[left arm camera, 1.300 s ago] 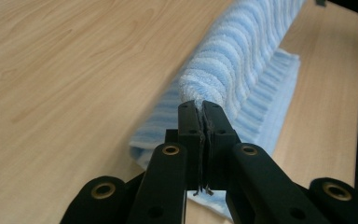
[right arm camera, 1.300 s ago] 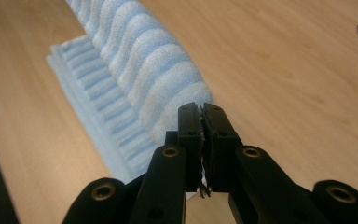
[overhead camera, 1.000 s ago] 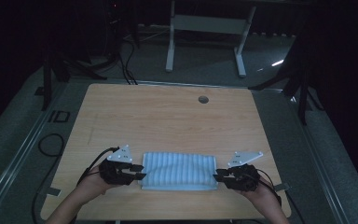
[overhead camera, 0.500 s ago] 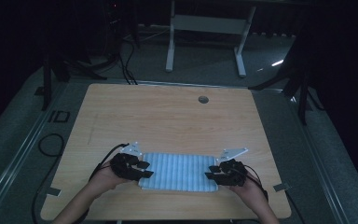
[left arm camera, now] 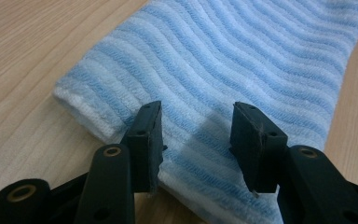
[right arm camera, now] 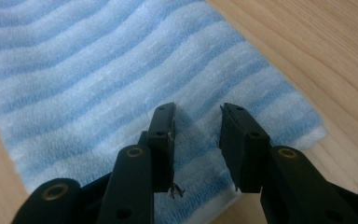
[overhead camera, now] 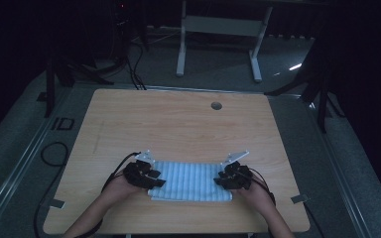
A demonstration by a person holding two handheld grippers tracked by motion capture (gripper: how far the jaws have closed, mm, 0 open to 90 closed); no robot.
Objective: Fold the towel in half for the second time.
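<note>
A folded blue-and-white striped towel (overhead camera: 188,181) lies flat near the front edge of the wooden table (overhead camera: 178,124). My left gripper (overhead camera: 152,179) sits over the towel's left end and my right gripper (overhead camera: 224,179) over its right end, each held by a hand. In the left gripper view the towel (left arm camera: 242,60) runs away from the open left gripper (left arm camera: 198,116), whose jaws straddle the near edge by a folded corner. In the right gripper view the right gripper (right arm camera: 198,116) stands open just above the towel (right arm camera: 98,70), close to its corner.
A round cable hole (overhead camera: 216,105) sits near the table's back edge. Behind the table stands a white metal frame (overhead camera: 218,25). Cables (overhead camera: 54,148) lie on the floor at the left. Bare tabletop stretches beyond the towel.
Both grippers have moved inward from beside the towel's ends onto the ends themselves. The towel has stayed in place.
</note>
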